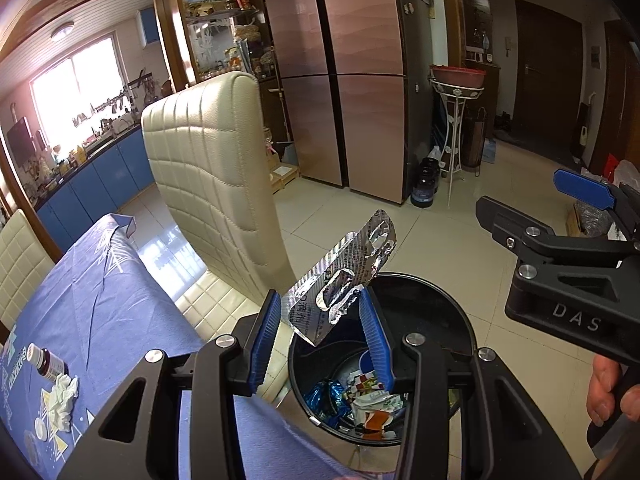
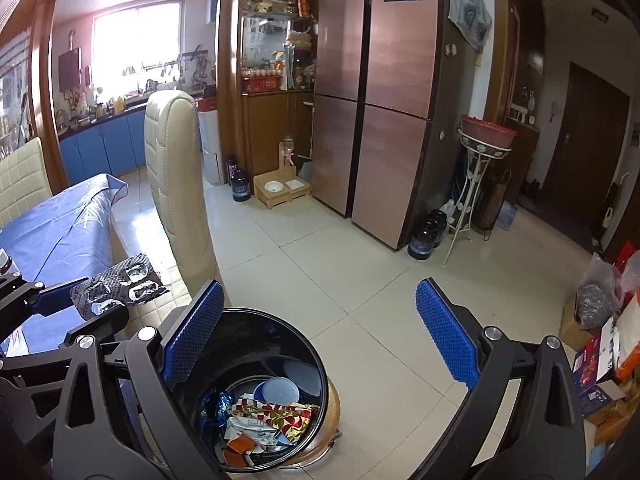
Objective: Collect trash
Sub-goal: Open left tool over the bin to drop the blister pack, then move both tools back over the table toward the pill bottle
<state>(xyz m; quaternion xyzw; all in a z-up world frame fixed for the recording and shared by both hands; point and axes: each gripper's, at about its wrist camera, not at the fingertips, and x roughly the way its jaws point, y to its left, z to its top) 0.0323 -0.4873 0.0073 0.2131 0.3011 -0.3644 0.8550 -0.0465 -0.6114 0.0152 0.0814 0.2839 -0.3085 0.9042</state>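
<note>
While the left claw (image 1: 320,320) grips the empty blister pack (image 1: 348,276) above the black bin's (image 1: 460,320) near rim, it should reach further over before letting go; the right claw (image 2: 320,332) gapes, empty.

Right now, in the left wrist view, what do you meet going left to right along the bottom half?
Brown bottle → crumpled tissue → blister pack held in the left gripper → black bin → right gripper.
</note>
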